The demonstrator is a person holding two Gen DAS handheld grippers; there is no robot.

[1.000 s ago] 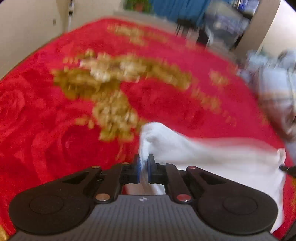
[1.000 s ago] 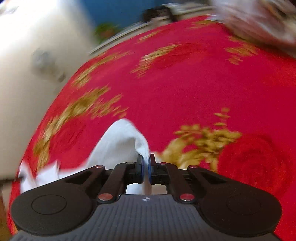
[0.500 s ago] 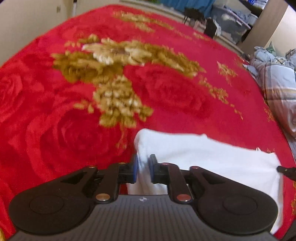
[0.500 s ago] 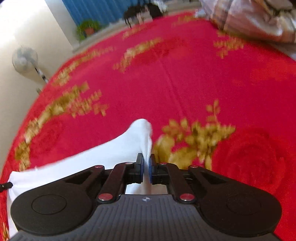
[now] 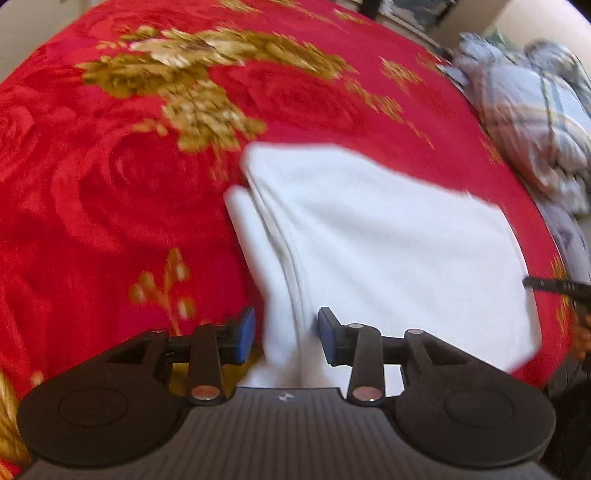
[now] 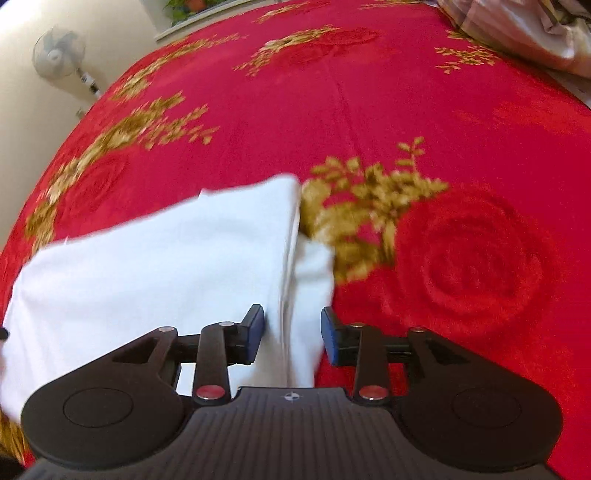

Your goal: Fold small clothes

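A white garment lies folded flat on the red blanket. In the left wrist view my left gripper is open, its blue pads either side of the garment's left folded edge. In the right wrist view the same garment fills the lower left, and my right gripper is open over its right folded edge. The tip of the right gripper shows at the far right of the left wrist view.
The red blanket with gold flowers covers the bed. A crumpled plaid quilt lies at the bed's right side, also at the top right of the right wrist view. A standing fan is by the wall.
Both grippers were shut on the garment's corners while laying it down. Both have now opened and let the garment go; it lies folded on the blanket.
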